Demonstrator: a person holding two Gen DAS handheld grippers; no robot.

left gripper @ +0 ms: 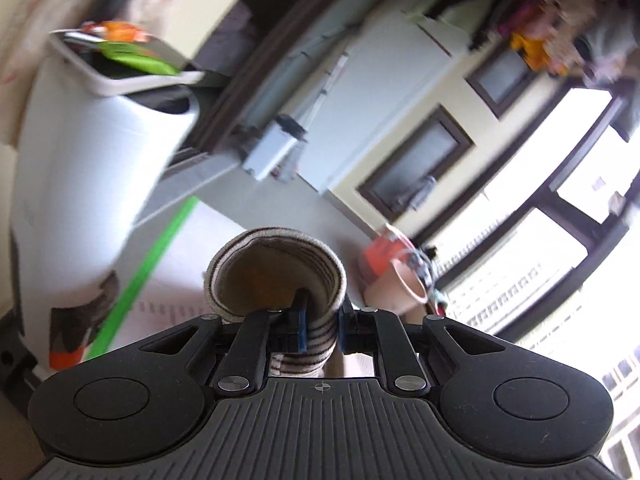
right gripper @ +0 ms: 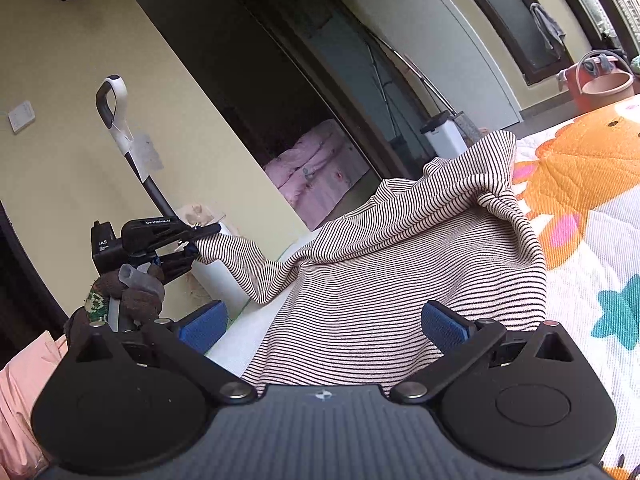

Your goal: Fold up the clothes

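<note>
A cream top with thin dark stripes [right gripper: 380,272] lies bunched on a colourful quilt [right gripper: 592,184]. My left gripper [left gripper: 322,328] is shut on the cuff of its sleeve [left gripper: 276,240], one blue pad inside the round opening and one outside. In the right wrist view the left gripper [right gripper: 200,236] holds that sleeve end lifted and pulled out to the left, a gloved hand [right gripper: 136,292] behind it. My right gripper [right gripper: 324,324] stands open low over the body of the top, and its blue pads [right gripper: 444,322] sit wide apart without pressing the cloth.
A tall white bin [left gripper: 100,152] with a raised lid stands left of the sleeve. A pink bucket [right gripper: 600,88] sits beyond the quilt. A vacuum handle [right gripper: 116,108] leans on the wall. Pink cloth [right gripper: 20,380] lies at the lower left.
</note>
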